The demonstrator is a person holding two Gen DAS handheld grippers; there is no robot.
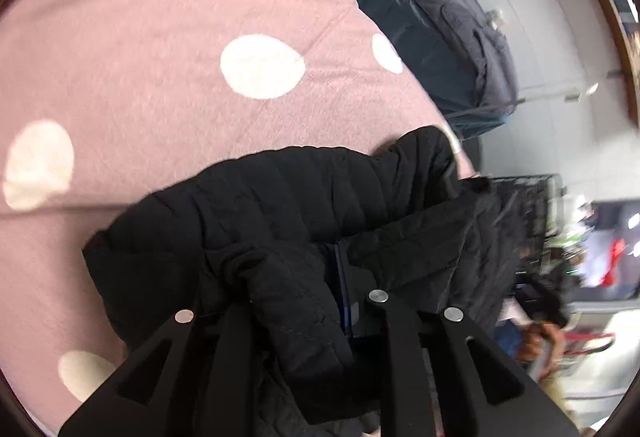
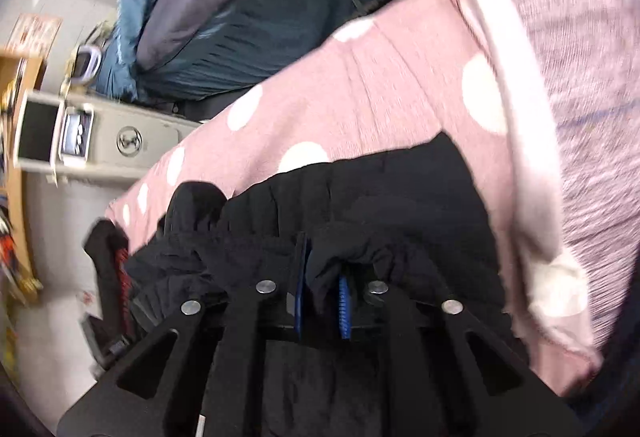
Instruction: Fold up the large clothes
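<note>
A black quilted jacket point(image 1: 304, 197) lies bunched on a pink blanket with white dots point(image 1: 160, 77). In the left wrist view my left gripper point(image 1: 296, 289) is shut on a thick fold of it, which hides one finger; a blue pad point(image 1: 341, 277) shows beside the fold. In the right wrist view the same jacket point(image 2: 400, 197) spreads over the blanket point(image 2: 380, 85). My right gripper point(image 2: 322, 287) has a gathered, ruffled edge of the jacket pinched between its two blue pads point(image 2: 344, 301). Both grippers point steeply down at the bed.
A heap of dark teal and grey bedding point(image 1: 420, 17) point(image 2: 240, 17) lies beyond the blanket's edge. A pale pink cloth strip point(image 2: 520, 117) crosses the blanket on the right. White floor point(image 1: 540, 37), a grey cabinet point(image 2: 120, 141) and wooden shelving point(image 2: 16, 117) border the bed.
</note>
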